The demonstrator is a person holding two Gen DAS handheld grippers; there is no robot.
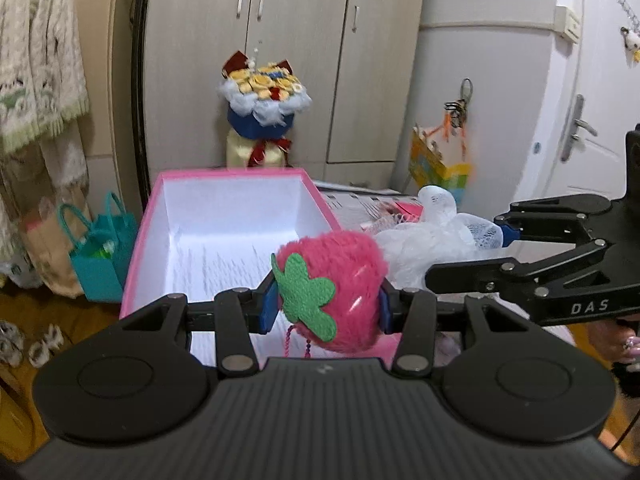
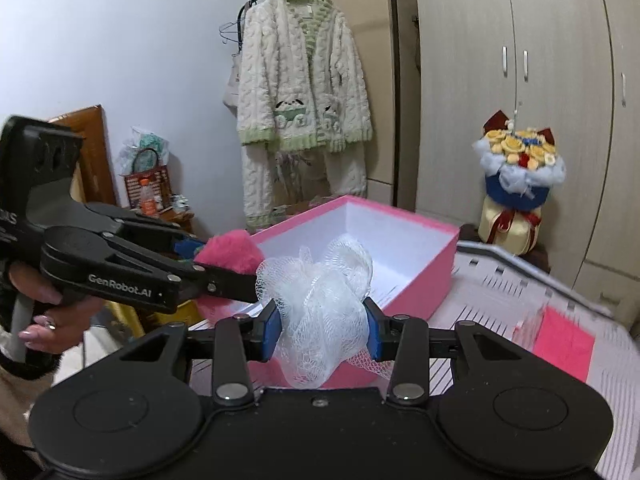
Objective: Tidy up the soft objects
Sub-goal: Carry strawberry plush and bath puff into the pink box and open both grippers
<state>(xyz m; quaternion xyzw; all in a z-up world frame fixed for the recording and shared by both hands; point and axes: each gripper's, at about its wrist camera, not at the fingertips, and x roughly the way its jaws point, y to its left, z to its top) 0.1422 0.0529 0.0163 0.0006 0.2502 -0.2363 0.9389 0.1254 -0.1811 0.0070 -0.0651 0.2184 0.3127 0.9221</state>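
Note:
My left gripper (image 1: 327,307) is shut on a fluffy pink strawberry plush (image 1: 344,276) with a green felt leaf, held at the near right corner of an open pink box (image 1: 224,178) with a white inside. My right gripper (image 2: 321,330) is shut on a white mesh bath pouf (image 2: 320,300), lifted in front of the same pink box (image 2: 436,248). In the left wrist view the right gripper (image 1: 502,236) comes in from the right with the white pouf (image 1: 436,232) bunched at its tip. In the right wrist view the left gripper (image 2: 192,256) enters from the left holding the pink plush (image 2: 230,250).
A blue-wrapped bouquet (image 1: 262,100) stands behind the box before grey cabinet doors (image 1: 300,40). A teal bag (image 1: 102,256) sits on the floor at left. A knitted cardigan (image 2: 304,80) hangs on a rack. A pink sheet (image 2: 564,344) lies on the striped surface (image 2: 500,292).

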